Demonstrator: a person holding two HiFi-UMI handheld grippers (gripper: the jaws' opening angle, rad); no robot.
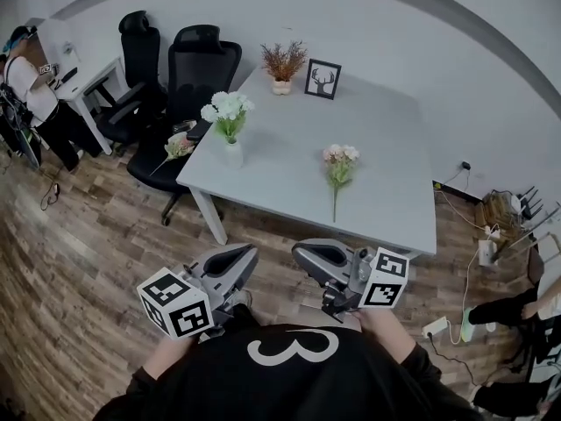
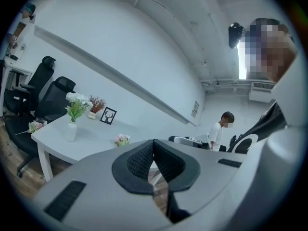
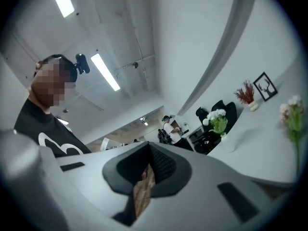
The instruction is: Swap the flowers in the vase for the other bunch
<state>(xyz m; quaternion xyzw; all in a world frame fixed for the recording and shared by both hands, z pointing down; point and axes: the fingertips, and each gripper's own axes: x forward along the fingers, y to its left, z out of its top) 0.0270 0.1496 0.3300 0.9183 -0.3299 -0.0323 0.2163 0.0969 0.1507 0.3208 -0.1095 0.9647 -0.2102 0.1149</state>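
Left gripper, right gripper well short of table edge.

A white rectangular table stands on a brown wood-plank floor, and at its far edge a black-framed picture of a deer head stands just beside a small pale pot of dried rust-brown sprigs. Two black mesh-backed office chairs sit at the table's left end. A white power strip lies on the floor near the table's right corner.
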